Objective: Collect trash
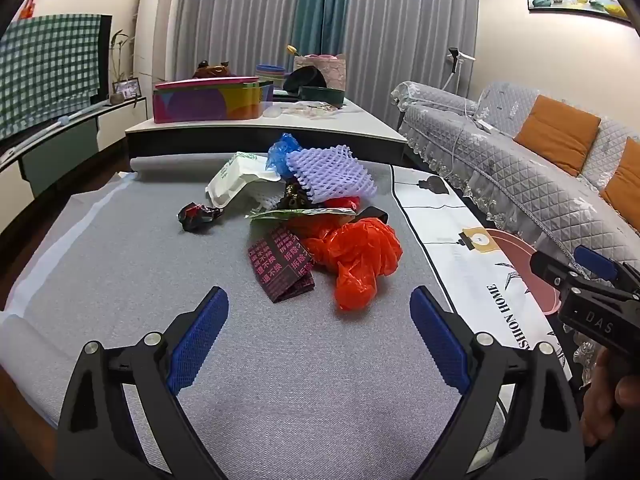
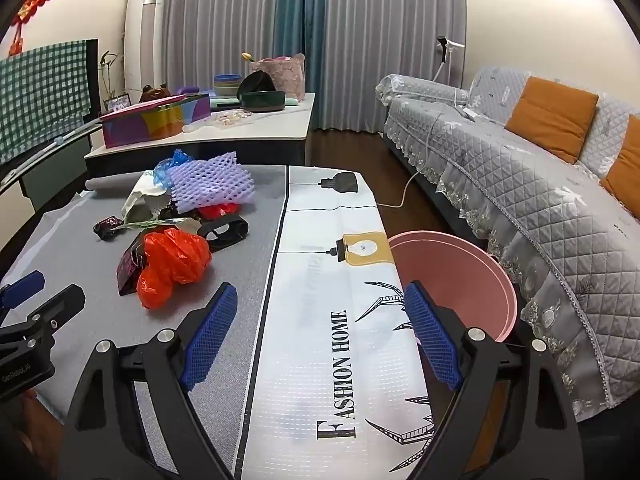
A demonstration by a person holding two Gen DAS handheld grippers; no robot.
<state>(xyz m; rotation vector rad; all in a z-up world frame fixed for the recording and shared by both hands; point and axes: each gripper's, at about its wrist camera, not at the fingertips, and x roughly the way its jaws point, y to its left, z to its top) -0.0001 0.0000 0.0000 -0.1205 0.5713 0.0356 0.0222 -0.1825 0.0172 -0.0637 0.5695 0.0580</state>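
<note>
Both grippers hang empty over the near edge of the table, jaws spread wide; the left gripper (image 1: 319, 334) faces the grey mat (image 1: 120, 280) and the heap of rubbish, while the right gripper (image 2: 320, 330) sits over the white printed runner (image 2: 320, 260) with the pink bin (image 2: 460, 264) just beyond its right finger, off the table's edge.

Nothing has gone into the bin as far as its visible inner wall shows; the bottom is hidden. Nearest the left gripper lie the orange plastic bag (image 1: 356, 256) and, touching its left side, a dark folded wrapper (image 1: 280, 268) printed with pink characters; behind them a flat green-edged packet (image 1: 304, 213), a black strap-like piece (image 2: 224, 230), the purple foam net (image 1: 332, 174) leaning on a blue plastic bag (image 1: 282, 152), and a white clamshell box (image 1: 236, 184); a small crumpled dark wrapper (image 1: 196, 216) lies apart to the left.

All of it looks very light; the orange bag is soft, slick film that will collapse under the pads, so pinching a bunched fold near its middle should hold better than a loose tail; the folded wrapper is stiffer and flat, and is probably best taken by its raised edge. The foam net is springy and will compress, so a deep bite across it seems wise; the clamshell is brittle and may crush, though for rubbish that hardly matters.
</note>
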